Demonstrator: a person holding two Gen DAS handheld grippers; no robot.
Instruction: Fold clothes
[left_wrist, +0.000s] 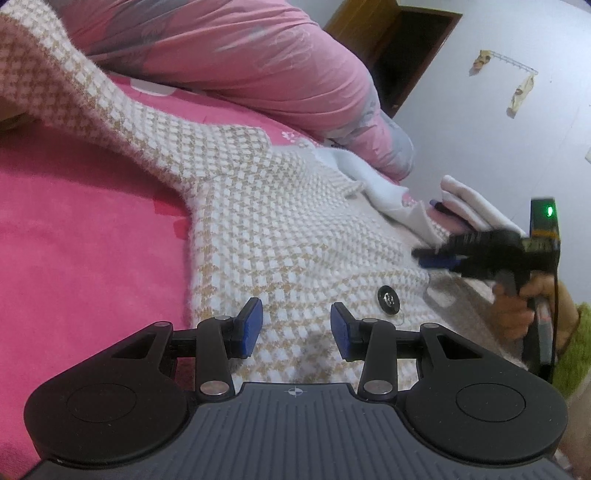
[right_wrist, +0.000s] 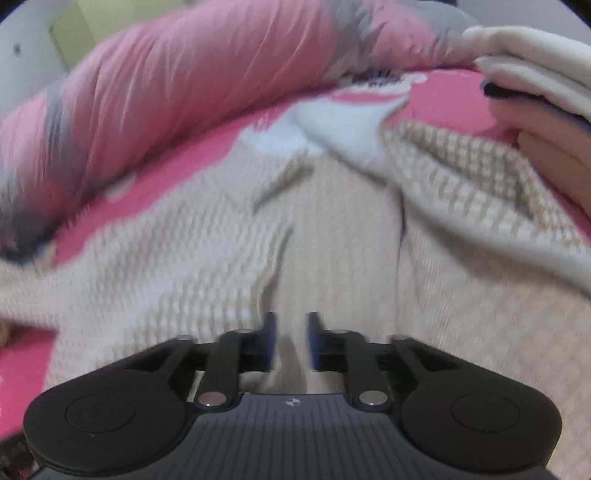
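The left gripper hovers with jaws apart and nothing clamped, directly over the checked coat spread on the pink bed. A black button lies just right of its right finger. The right gripper, blurred, has jaws parted over the coat's front opening. Beyond both lie a pink duvet and folded white clothes.

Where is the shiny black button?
In the left wrist view, the black button sits on the checked knit cardigan, just right of the left tongs.
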